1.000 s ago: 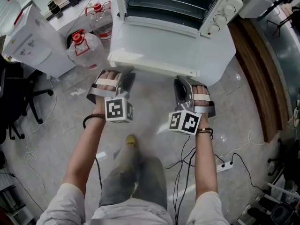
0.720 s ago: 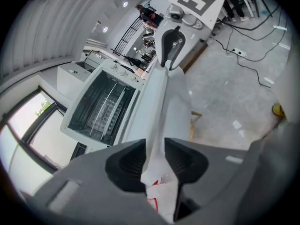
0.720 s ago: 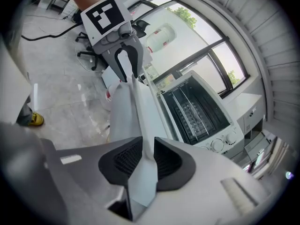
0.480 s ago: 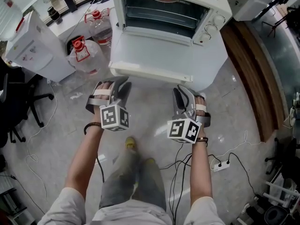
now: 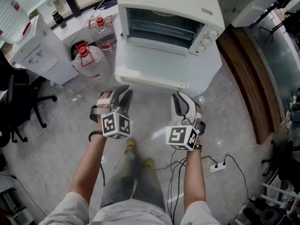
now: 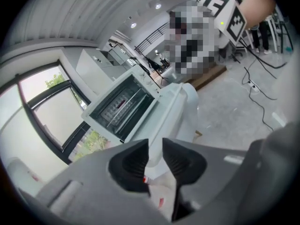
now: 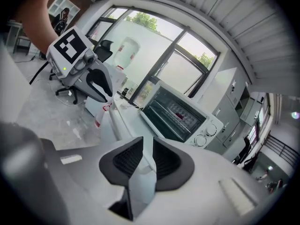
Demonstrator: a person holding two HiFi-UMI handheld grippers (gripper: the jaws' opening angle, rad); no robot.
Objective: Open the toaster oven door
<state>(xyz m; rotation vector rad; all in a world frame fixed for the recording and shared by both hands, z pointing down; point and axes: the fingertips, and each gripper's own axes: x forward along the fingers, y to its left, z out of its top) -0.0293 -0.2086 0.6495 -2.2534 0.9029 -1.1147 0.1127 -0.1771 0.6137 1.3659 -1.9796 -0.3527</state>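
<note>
Head view: I have backed both claws off the toaster oven (image 5: pixel 168 25) | door (image 5: pixel 157 67) lies dropped flat, well apart from them; I judge the task done | left claw (image 5: pixel 123 93) closing on nothing, right claw (image 5: pixel 180 99) narrow, empty | oven: smooth white metal box, wire rack, round knobs, on white table (image 5: pixel 212 74).

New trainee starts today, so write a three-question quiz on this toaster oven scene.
1. True or false: the toaster oven door is shut.
2. What stands left of the oven in the head view? A) two clear jugs with red caps B) a ladder C) a bucket
3. Fill in: the left gripper and right gripper hold ____.
Key: 1 false, it lies fully open. 2 A. 3 nothing; the left gripper's jaws are closing on empty air.
</note>
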